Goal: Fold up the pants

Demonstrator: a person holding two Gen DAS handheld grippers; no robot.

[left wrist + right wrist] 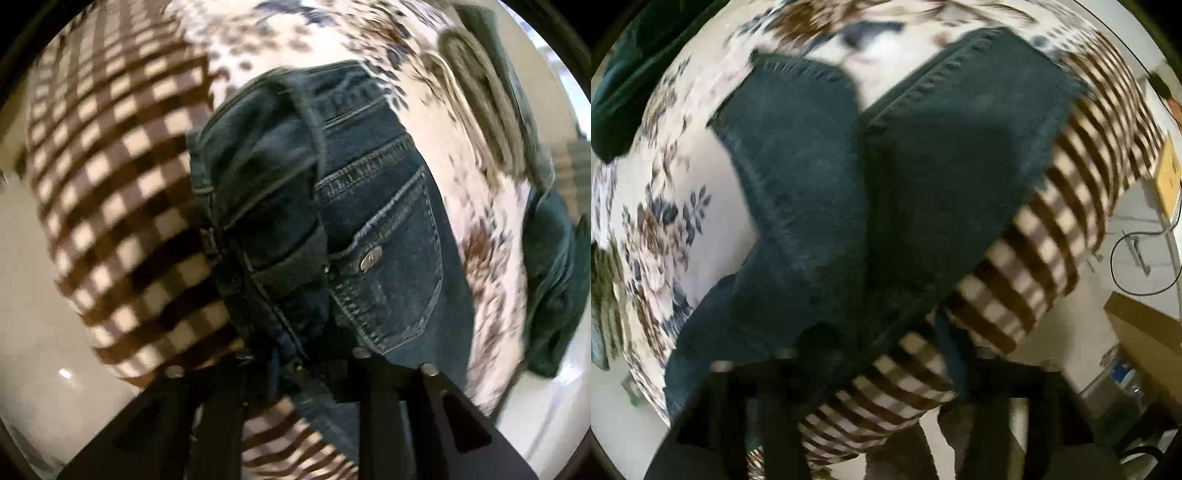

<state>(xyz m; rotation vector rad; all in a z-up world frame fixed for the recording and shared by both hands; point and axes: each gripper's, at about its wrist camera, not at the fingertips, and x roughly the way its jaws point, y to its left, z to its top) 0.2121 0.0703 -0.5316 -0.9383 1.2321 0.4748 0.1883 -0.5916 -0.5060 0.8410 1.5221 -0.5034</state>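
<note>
Jeans point(351, 206) run from both sets of fingers: left gripper point(299, 369) seemingly clamped on the waistband, right gripper point(879, 369) on the legs, though blur hides its closure. They drape over the bed point(122, 177) edge; uneven pulling could skew the fold.

This looks like a home bedroom. A bed carries a floral sheet point(657, 206) and a brown checked blanket point(110, 177), with dark clothing point(554, 280) heaped at its edge. Pale tiled floor point(26, 295), a cardboard box point(1145, 328) and a loose cable point(1137, 266) lie alongside.
</note>
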